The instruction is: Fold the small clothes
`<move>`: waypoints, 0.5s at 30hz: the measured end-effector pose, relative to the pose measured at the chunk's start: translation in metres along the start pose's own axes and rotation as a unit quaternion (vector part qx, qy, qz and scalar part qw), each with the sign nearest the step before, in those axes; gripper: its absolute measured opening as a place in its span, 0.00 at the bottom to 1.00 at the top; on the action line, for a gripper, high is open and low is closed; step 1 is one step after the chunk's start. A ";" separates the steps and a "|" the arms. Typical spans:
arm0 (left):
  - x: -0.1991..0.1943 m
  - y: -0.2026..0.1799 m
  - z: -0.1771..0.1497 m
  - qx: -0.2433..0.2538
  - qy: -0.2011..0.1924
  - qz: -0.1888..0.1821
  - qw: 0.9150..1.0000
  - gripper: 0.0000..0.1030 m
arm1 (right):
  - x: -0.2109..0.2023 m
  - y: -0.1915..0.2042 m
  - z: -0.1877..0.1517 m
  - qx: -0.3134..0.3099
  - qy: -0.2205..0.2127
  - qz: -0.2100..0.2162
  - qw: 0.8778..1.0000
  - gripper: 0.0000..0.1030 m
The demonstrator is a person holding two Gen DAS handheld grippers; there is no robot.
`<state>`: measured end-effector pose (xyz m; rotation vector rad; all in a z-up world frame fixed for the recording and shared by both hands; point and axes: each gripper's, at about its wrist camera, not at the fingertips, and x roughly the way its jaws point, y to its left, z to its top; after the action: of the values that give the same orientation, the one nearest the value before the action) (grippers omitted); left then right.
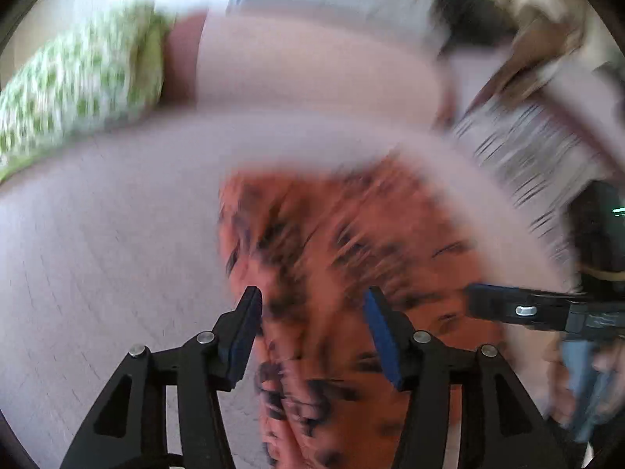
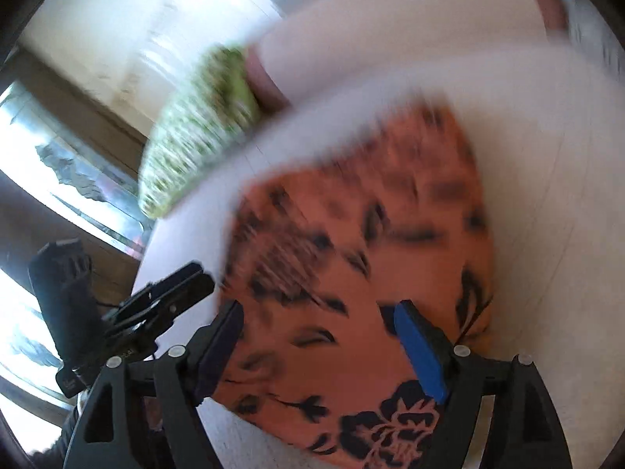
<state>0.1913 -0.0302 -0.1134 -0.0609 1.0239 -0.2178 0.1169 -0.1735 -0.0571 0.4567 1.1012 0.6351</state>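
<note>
An orange garment with a black flower print [image 1: 336,273] lies flat on a pale pink bed sheet [image 1: 109,242]; it also shows in the right wrist view [image 2: 351,258]. My left gripper [image 1: 312,305] is open and empty, hovering above the garment's near part. My right gripper [image 2: 318,318] is open and empty above the garment too. The right gripper's fingers [image 1: 508,305] enter the left wrist view from the right, and the left gripper [image 2: 172,285] shows at the left of the right wrist view. Both views are motion-blurred.
A green and white patterned pillow [image 1: 78,90] lies at the far left of the bed, also in the right wrist view [image 2: 195,125]. A pale pink pillow [image 1: 312,62] lies behind. A striped grey cloth [image 1: 527,144] lies at the right. A window [image 2: 47,179] is left of the bed.
</note>
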 end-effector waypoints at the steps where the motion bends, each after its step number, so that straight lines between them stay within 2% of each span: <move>1: 0.017 0.008 -0.004 -0.015 0.027 0.002 1.000 0.57 | 0.004 -0.003 -0.002 0.001 -0.008 -0.001 1.000 0.80; 2: 0.019 0.015 -0.006 -0.038 0.026 -0.015 0.999 0.62 | 0.001 0.002 -0.002 -0.005 -0.017 0.000 1.000 0.80; 3: 0.012 0.022 -0.006 -0.060 0.018 -0.015 0.998 0.66 | -0.002 0.009 -0.002 -0.012 -0.016 -0.002 1.000 0.80; 6: -0.012 0.016 -0.002 -0.039 -0.008 0.023 0.999 0.67 | -0.019 0.028 -0.005 -0.044 -0.031 -0.017 0.998 0.80; 8: -0.036 0.011 -0.003 -0.031 -0.031 0.049 0.998 0.68 | -0.037 0.039 -0.012 -0.059 -0.052 -0.055 0.995 0.80; 10: -0.055 0.010 -0.004 -0.038 -0.046 0.064 0.996 0.75 | -0.051 0.049 -0.020 -0.061 -0.066 -0.085 0.992 0.81; 11: -0.069 0.010 -0.008 -0.042 -0.056 0.075 0.995 0.79 | -0.057 0.051 -0.025 -0.063 -0.067 -0.109 0.990 0.84; 13: -0.089 0.011 -0.018 -0.044 -0.070 0.089 0.993 0.80 | -0.070 0.056 -0.037 -0.072 -0.053 -0.168 0.982 0.85; 15: -0.109 0.016 -0.033 -0.052 -0.077 0.103 0.990 0.81 | -0.074 0.061 -0.048 -0.077 -0.038 -0.208 0.974 0.85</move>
<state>0.1112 0.0096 -0.0418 -0.0655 0.8797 0.0287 0.0354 -0.1768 0.0118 0.1076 1.0264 0.3257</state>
